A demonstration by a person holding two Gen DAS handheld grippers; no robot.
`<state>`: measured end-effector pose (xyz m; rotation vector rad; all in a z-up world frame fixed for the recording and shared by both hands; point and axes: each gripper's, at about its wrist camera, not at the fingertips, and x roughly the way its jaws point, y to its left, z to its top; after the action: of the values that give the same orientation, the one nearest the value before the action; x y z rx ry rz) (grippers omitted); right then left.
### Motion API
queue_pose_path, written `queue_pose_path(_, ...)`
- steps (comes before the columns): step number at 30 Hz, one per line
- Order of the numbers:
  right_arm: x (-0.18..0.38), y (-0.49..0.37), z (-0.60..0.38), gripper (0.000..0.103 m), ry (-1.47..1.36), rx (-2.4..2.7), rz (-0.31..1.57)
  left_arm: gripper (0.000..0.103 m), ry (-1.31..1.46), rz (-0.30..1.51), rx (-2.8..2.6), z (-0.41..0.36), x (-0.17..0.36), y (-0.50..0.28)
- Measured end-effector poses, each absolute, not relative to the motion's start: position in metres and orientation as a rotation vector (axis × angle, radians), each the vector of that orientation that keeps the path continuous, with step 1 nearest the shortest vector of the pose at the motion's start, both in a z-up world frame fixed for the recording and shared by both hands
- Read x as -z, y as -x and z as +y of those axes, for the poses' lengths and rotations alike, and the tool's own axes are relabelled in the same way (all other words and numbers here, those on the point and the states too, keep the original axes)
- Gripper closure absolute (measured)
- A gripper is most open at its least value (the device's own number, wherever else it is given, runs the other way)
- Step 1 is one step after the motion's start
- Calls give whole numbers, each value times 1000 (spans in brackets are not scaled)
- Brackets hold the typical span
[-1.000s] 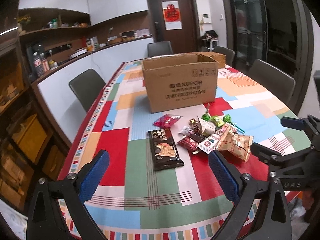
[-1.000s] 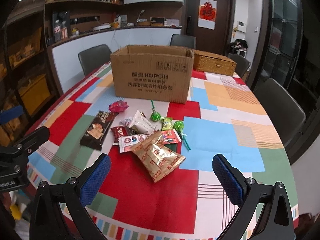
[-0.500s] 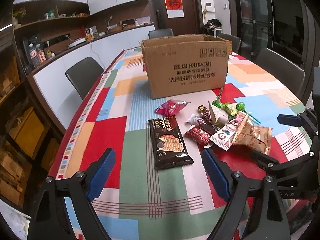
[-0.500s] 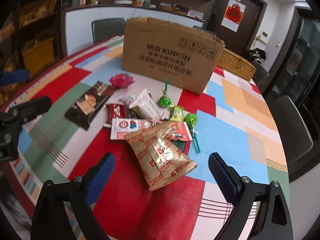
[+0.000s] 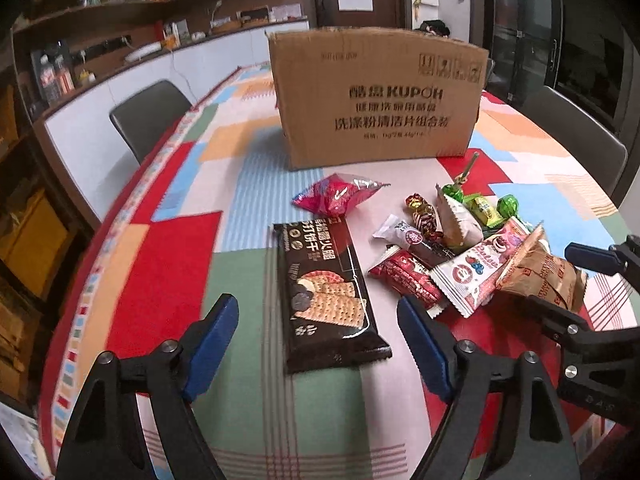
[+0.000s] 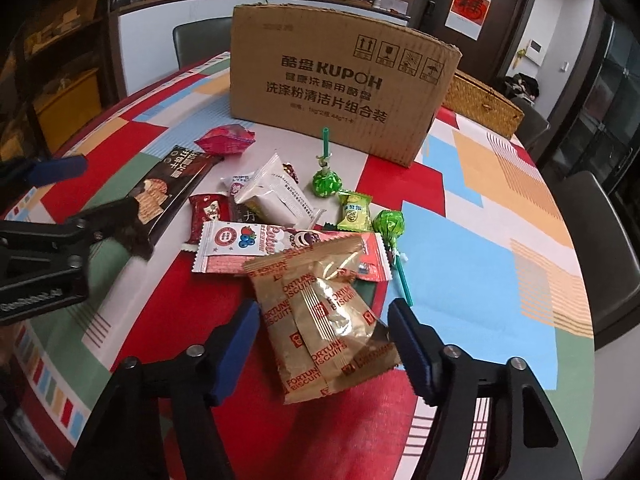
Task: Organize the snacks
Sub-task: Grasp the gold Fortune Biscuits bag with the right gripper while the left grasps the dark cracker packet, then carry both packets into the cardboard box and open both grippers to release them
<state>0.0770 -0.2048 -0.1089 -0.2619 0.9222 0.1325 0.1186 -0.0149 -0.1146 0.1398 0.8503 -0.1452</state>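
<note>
1. While both sets of tongs are pointing down at the patchwork tablecloth [image 5: 168, 280], I'm seeing the snack pile spread just ahead of them.
2. Left gripper [image 5: 318, 340]: jaws are closing but still fairly wide, and the near end of the dark cracker pack [image 5: 326, 292] is lying flat between the blue pads [image 5: 212, 336], which aren't pressing on it.
3. Right gripper [image 6: 322, 344]: jaws are closing too, narrower, and the gold Fortune Biscuits bag [image 6: 324, 320] is sitting between the pads; I'm not seeing a firm squeeze yet, and the right pad [image 6: 408, 344] is right at the bag's edge.
4. Just past the gold bag: the white-and-pink wafer pack [image 6: 280, 250], a white pouch [image 6: 276, 196], a small red pack [image 6: 208, 212], two green lollipops [image 6: 326, 182], and a lime candy [image 6: 354, 210].
5. Farther ahead of the left tongs, a red foil pouch [image 5: 336, 196] is lying near the cardboard box [image 5: 376, 96].
6. The box is standing upright beyond all the snacks, well ahead of both tongs.
</note>
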Motion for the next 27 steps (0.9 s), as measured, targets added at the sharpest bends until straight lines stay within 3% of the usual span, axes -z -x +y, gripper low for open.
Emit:
queue_pose_path(7, 115, -89, -206, 53, 240, -118, 944, 27, -156, 879, 118, -20, 129, -143)
queue_pose_path(14, 116, -95, -210, 57, 209, -94, 952, 36, -167, 894, 117, -27, 138, -156)
queue_pose_path(18, 115, -97, -212, 59, 200, -89, 951, 50, -163, 925, 129, -28, 144, -160)
queue_pose_path(27, 110, -92, -210, 63, 184, -104, 931, 53, -146, 939, 156, -25, 137, -147)
